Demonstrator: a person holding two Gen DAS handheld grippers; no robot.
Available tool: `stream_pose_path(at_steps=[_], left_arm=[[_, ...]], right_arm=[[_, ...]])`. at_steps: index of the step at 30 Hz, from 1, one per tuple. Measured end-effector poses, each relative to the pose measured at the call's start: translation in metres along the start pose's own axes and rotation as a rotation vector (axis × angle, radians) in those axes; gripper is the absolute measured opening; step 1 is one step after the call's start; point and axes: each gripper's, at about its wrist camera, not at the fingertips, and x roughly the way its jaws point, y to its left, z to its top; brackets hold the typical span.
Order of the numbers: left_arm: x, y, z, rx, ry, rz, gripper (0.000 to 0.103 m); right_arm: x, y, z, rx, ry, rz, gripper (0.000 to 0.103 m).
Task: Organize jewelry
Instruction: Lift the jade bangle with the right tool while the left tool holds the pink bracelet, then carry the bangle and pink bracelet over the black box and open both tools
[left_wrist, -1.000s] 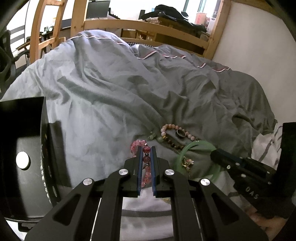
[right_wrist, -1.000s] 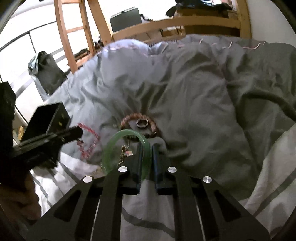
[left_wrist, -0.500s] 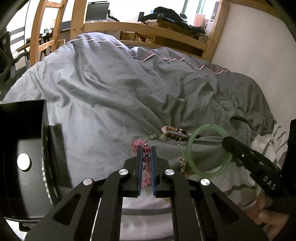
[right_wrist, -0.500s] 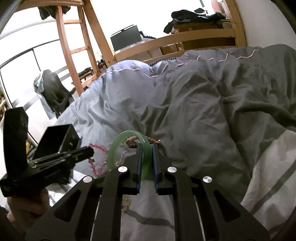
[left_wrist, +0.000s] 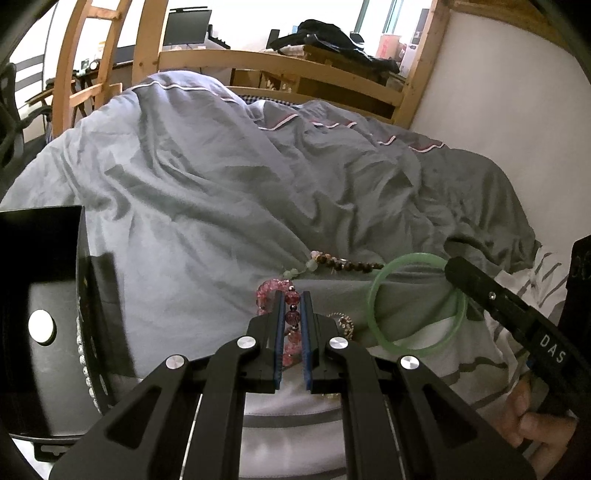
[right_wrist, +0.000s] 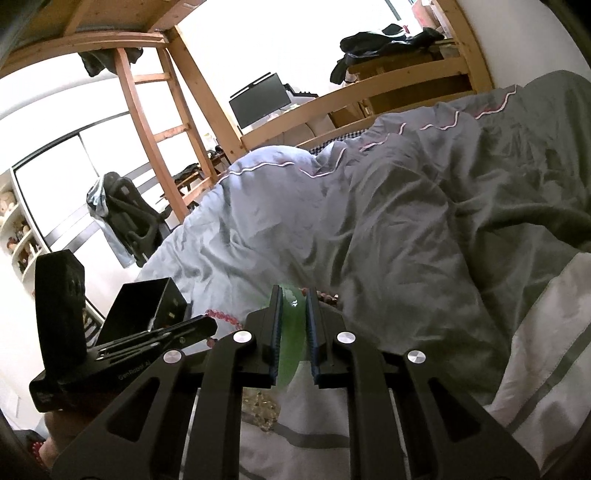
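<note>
- Left wrist view: the left hand-held gripper (left_wrist: 292, 314) is clamped on a pink beaded bracelet (left_wrist: 290, 317), whose beads are seen between the blue pads and just past the tips, low over the grey duvet (left_wrist: 221, 192) of the bed.
- A green jade bangle (left_wrist: 413, 301) is held raised and tilted by the right hand-held gripper (left_wrist: 458, 273), which is closed on its far right edge.
- A brown beaded bracelet (left_wrist: 343, 263) lies on the duvet behind the bangle, and a small gold piece (left_wrist: 341, 321) lies just beside the left fingers.
- An open black jewelry box (left_wrist: 44, 317) stands at the left.
- Right wrist view: the bangle (right_wrist: 291, 332) is seen pinched edge-on between the right gripper's (right_wrist: 293, 306) pads.
- The left gripper (right_wrist: 199, 325) and the box (right_wrist: 144, 310) are seen at the left, with the pink beads (right_wrist: 221, 315) near the tip.
</note>
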Motion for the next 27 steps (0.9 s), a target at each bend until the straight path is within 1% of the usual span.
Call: stream_pose_path(at_steps=[2,4,6,9,10,11,12,13,14,16,18,19,20,21,23,24,25,26,27], left_arm=[[-0.001,0.0,0.001,-0.002,-0.005,0.0,0.008],[-0.001,0.0,0.001,-0.001,-0.006,0.003,0.008],[-0.001,0.0,0.001,-0.002,-0.006,0.003,0.008],[-0.001,-0.001,0.0,0.002,-0.006,0.005,0.008],[0.0,-0.001,0.0,0.002,-0.006,0.006,0.008],[-0.001,0.0,0.0,0.001,-0.006,0.009,0.008],[0.0,0.0,0.0,0.001,-0.005,0.012,0.008],[0.0,0.0,0.0,0.0,-0.006,0.014,0.008],[0.0,0.001,0.0,-0.004,-0.006,0.016,0.008],[-0.001,0.002,0.001,-0.008,-0.008,0.02,0.008],[-0.001,0.003,0.001,-0.011,-0.01,0.022,0.008],[-0.002,0.003,0.001,-0.012,-0.011,0.025,0.008],[-0.002,0.004,0.002,-0.014,-0.011,0.028,0.008],[-0.002,0.004,0.001,-0.016,-0.012,0.028,0.008],[-0.002,0.005,0.002,-0.022,-0.013,0.031,0.008],[-0.002,0.006,0.002,-0.023,-0.012,0.031,0.008],[-0.002,0.006,0.002,-0.023,-0.01,0.03,0.008],[-0.002,0.005,0.001,-0.021,-0.009,0.03,0.008],[-0.001,0.005,0.001,-0.02,-0.008,0.029,0.008]], right_arm=[[-0.002,0.0,0.001,0.0,-0.01,0.005,0.013],[-0.009,0.002,0.004,-0.005,-0.056,0.007,0.013],[-0.014,0.001,0.007,-0.003,-0.077,0.011,0.013],[-0.013,0.0,0.008,0.002,-0.065,0.001,0.013],[-0.008,0.0,0.006,0.003,-0.04,-0.006,0.014],[-0.002,0.0,0.005,0.003,-0.001,-0.007,0.025],[0.006,0.001,0.002,0.0,0.052,-0.015,0.055],[0.012,0.001,0.0,-0.005,0.083,-0.028,0.068],[0.015,0.003,-0.004,-0.015,0.097,-0.038,0.075],[0.022,0.009,-0.01,-0.07,0.131,-0.057,0.075],[0.03,0.017,-0.017,-0.136,0.179,-0.064,0.067],[0.033,0.022,-0.021,-0.172,0.201,-0.059,0.065],[0.039,0.027,-0.026,-0.213,0.234,-0.063,0.056],[0.042,0.03,-0.031,-0.241,0.259,-0.074,0.044],[0.057,0.035,-0.044,-0.308,0.347,-0.098,0.035],[0.063,0.034,-0.051,-0.322,0.385,-0.11,0.029],[0.069,0.032,-0.057,-0.334,0.42,-0.13,0.028],[0.071,0.03,-0.059,-0.336,0.431,-0.134,0.026],[0.07,0.029,-0.059,-0.331,0.428,-0.127,0.017]])
